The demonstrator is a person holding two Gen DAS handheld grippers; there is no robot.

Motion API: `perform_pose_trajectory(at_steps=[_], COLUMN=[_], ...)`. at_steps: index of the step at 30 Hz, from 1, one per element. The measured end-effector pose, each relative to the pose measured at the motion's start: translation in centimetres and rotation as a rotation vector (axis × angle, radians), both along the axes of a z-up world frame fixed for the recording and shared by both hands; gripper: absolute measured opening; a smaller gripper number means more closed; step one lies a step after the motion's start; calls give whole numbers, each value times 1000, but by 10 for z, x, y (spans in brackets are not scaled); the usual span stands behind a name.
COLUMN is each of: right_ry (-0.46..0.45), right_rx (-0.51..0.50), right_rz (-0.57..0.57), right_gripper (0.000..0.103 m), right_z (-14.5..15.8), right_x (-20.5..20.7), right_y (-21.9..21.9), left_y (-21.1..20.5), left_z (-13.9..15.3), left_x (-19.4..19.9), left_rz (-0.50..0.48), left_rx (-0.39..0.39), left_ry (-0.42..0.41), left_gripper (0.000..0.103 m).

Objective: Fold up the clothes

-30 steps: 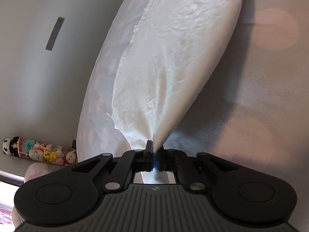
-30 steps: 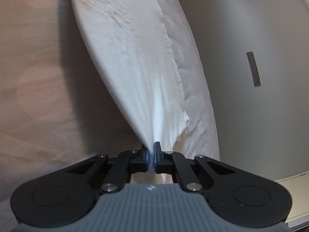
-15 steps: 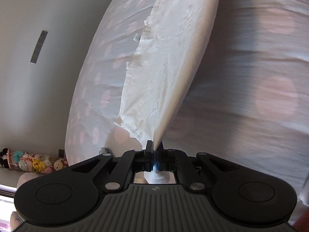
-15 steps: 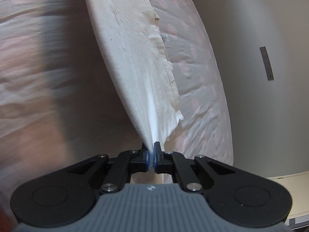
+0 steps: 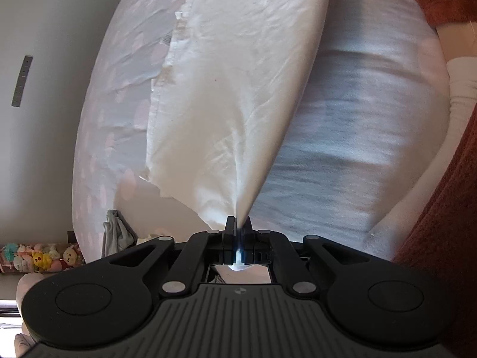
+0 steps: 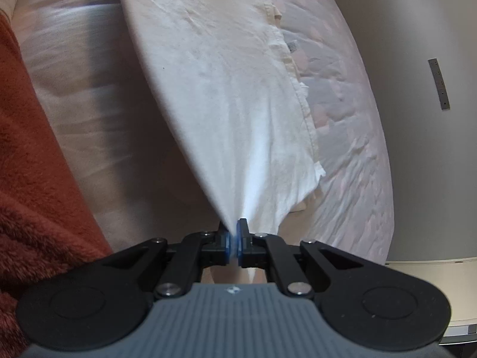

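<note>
A white garment [image 5: 232, 95] stretches taut away from my left gripper [image 5: 237, 223], which is shut on one corner of it. In the right wrist view the same white cloth [image 6: 226, 89] fans out from my right gripper [image 6: 234, 226], shut on another corner. A hemmed edge of the garment [image 6: 301, 98] with a small label runs along its far side. The cloth hangs just above a bed [image 5: 357, 125] with a pale, pink-dotted cover [image 6: 351, 155]. Its far end is out of frame.
A person's rust-red fleece clothing [image 6: 35, 161] fills the near side in both views [image 5: 441, 238]. A grey wall [image 6: 411, 59] with a small metal strip [image 6: 438, 83] lies beyond the bed. A row of small plush toys [image 5: 38, 258] and a grey cloth [image 5: 114, 237] sit by the bed's end.
Both grippers have pulled the garment back towards the person and lower over the bed; more bed cover and the red clothing have come into view. Both grips are unchanged.
</note>
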State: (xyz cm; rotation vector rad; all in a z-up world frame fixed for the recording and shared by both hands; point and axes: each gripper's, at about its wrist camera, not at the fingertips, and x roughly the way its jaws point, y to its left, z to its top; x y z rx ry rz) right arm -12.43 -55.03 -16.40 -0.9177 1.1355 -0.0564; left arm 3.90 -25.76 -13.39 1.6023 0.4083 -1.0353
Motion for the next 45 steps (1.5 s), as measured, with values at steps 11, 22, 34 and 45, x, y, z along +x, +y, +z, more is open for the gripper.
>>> perform_pose_trajectory(at_steps=[11, 22, 34, 45], right_ry=[110, 49, -172, -349], right_rx=[45, 131, 525, 716], right_rz=[-21, -141, -470, -816], right_gripper=[8, 8, 12, 36], right_z=[8, 38, 53, 39], right_x=[2, -14, 27, 50], right_y=[-1, -10, -33, -82], left_y=[7, 29, -22, -60], left_z=[9, 42, 91, 51], left_x=[-3, 8, 38, 82], left_rz=[54, 135, 435, 681], left_rx=[48, -1, -529, -642], left_ry=[85, 148, 409, 553], left_gripper=[6, 9, 9, 21])
